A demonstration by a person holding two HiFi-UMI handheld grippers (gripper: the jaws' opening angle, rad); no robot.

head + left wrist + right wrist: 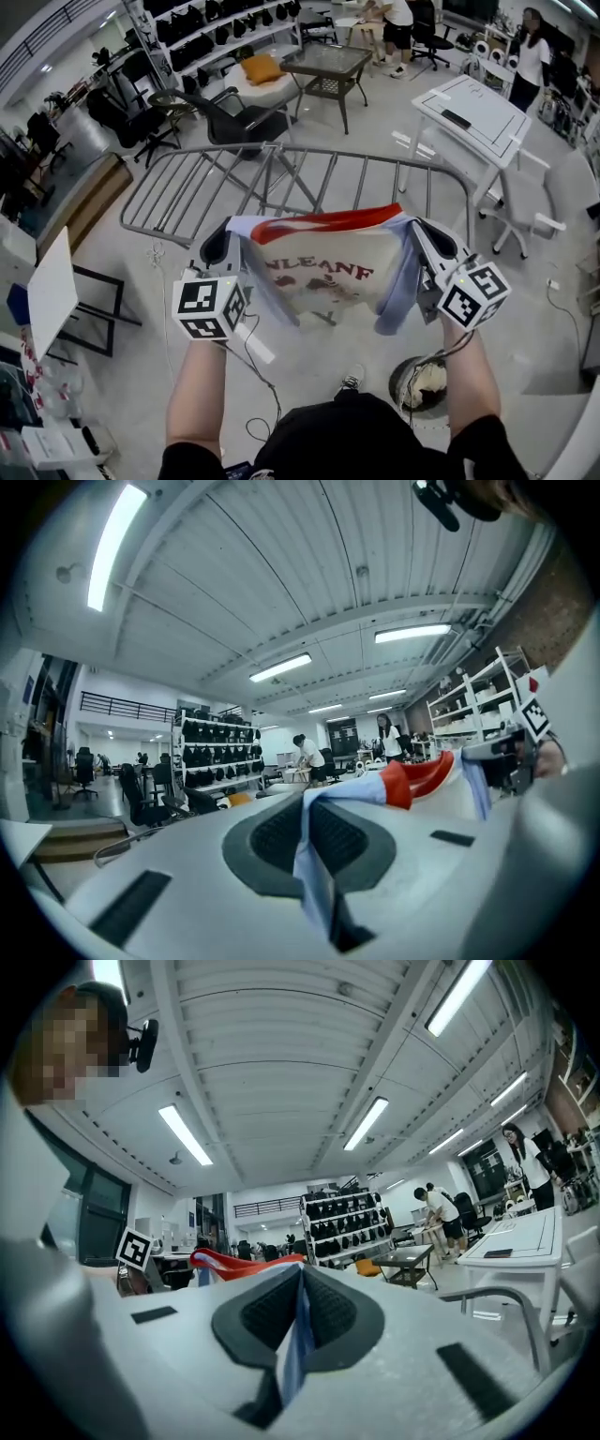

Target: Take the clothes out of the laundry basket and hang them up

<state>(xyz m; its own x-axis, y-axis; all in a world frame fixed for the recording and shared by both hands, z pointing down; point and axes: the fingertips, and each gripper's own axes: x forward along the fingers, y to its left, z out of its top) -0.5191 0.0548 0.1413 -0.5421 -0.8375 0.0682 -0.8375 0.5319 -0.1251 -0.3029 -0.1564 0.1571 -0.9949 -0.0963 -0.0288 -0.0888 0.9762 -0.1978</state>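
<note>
A cream T-shirt (323, 267) with a red collar, pale blue sleeves and dark red lettering hangs stretched between my two grippers, in front of the grey metal drying rack (281, 183). My left gripper (230, 246) is shut on the shirt's left shoulder; in the left gripper view the blue cloth (314, 855) is pinched between the dark pads. My right gripper (420, 239) is shut on the right shoulder, with blue fabric (296, 1335) clamped between its pads. The laundry basket (422, 384) stands on the floor by my right forearm, with some pale laundry in it.
A white desk (478, 112) and white chair (525, 202) stand at the right. Black office chairs (234, 117), a glass table (328, 64) and shelving lie beyond the rack. Two people stand at the far back. A white board (52, 291) leans at the left.
</note>
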